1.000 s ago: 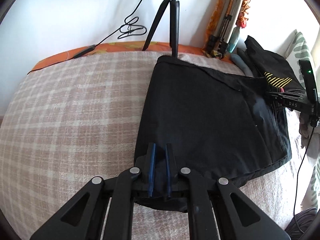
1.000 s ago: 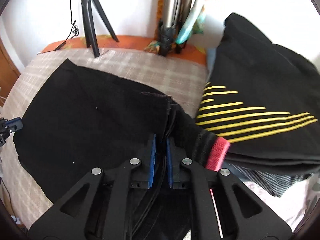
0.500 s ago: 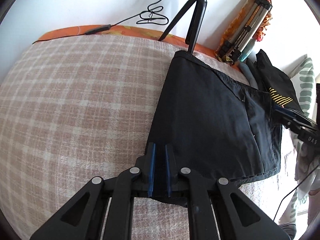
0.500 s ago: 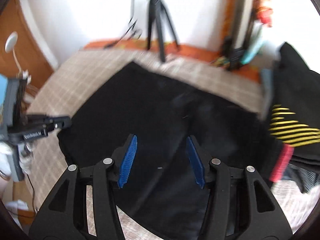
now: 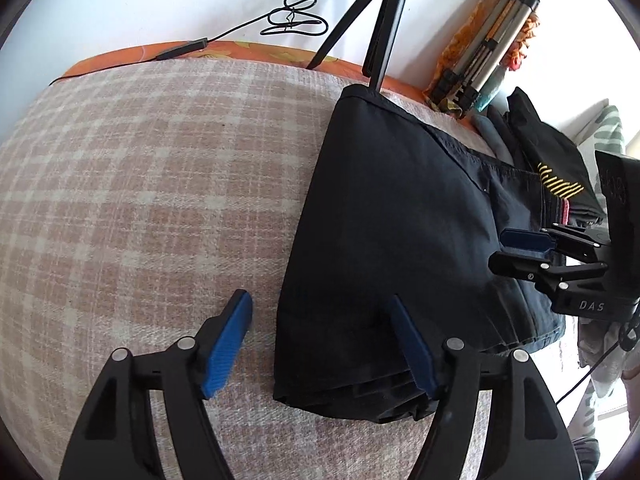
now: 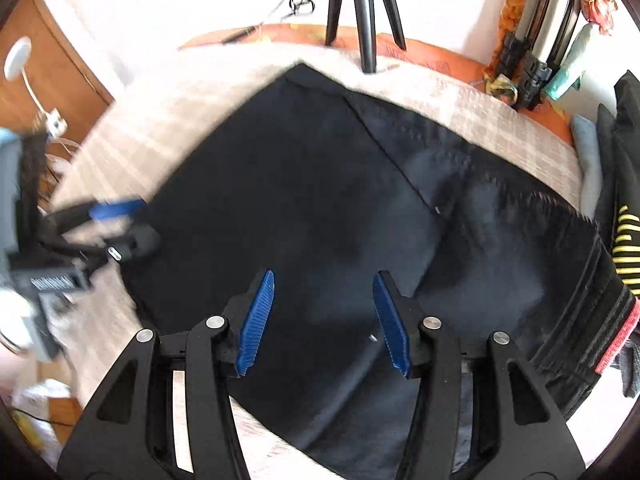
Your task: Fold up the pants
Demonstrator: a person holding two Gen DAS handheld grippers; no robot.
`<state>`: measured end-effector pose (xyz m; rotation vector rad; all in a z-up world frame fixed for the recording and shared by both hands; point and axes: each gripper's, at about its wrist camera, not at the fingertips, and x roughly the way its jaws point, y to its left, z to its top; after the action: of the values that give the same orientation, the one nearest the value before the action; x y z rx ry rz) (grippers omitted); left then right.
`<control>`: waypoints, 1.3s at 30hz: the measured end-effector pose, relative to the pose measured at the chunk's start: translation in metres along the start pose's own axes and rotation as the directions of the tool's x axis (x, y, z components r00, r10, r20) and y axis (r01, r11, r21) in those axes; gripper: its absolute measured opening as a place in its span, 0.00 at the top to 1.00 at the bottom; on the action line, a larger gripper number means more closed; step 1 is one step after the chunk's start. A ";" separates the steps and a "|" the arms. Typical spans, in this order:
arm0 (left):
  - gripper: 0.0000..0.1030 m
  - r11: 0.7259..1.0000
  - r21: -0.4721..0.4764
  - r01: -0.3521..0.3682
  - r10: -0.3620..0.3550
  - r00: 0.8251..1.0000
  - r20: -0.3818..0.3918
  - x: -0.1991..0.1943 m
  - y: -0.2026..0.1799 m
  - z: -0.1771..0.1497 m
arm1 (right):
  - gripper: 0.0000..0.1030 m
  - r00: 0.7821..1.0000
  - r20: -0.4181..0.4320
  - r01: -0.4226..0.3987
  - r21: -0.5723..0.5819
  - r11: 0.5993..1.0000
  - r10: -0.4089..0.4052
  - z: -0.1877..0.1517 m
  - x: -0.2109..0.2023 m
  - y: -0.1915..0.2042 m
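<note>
Left wrist view shows my left gripper spread wide with nothing in it. One blue finger hangs over the checked blanket and the other over the near left corner of the black pants. The pants lie flat on the bed in a thick folded stack, and I can see the layers at the near edge. Their long side runs away from me toward the tripod by the wall. The fold edge on the left looks straight and smooth.

Farther right, my right gripper is spread wide too and holds nothing. It hangs over the middle of the pants, a little closer to the waistband, which has ribbed stripes. This view is blurry, so small things are hard to see.

I think my left gripper is nearer to the corner, so it could grab there for one more fold. The cloth is soft and floppy and may slip. A pile of other dark clothes sits just beside the pants on the right.
</note>
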<state>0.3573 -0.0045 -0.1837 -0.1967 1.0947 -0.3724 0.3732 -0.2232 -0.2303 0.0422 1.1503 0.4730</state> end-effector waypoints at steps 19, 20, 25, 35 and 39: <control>0.83 0.983 -0.093 0.158 -0.147 0.982 0.122 -0.020 0.011 -0.014 | 0.39 0.989 -0.123 -0.063 0.132 0.989 0.079 0.112 0.070 0.080; 0.83 0.983 -0.083 0.166 -0.154 0.980 0.128 -0.023 0.008 -0.014 | 0.39 0.988 -0.139 -0.054 0.132 0.990 0.072 0.114 0.075 0.085; 0.83 0.986 -0.030 0.166 -0.160 0.975 0.151 -0.031 -0.005 -0.013 | 0.39 0.977 -0.209 0.060 0.083 0.995 -0.041 0.118 0.095 0.101; 0.82 0.995 0.017 0.099 -0.100 0.983 0.155 -0.037 -0.011 -0.014 | 0.88 0.976 -0.209 0.076 0.072 0.995 -0.059 0.106 0.098 0.086; 0.50 0.999 0.002 0.041 -0.041 0.994 0.104 -0.031 -0.009 -0.020 | 0.90 0.985 -0.171 0.035 0.106 0.994 -0.017 0.100 0.088 0.073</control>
<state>0.3251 -0.0003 -0.1640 -0.2361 0.9893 -0.3949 0.4655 -0.1026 -0.2448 0.0822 1.3424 0.3964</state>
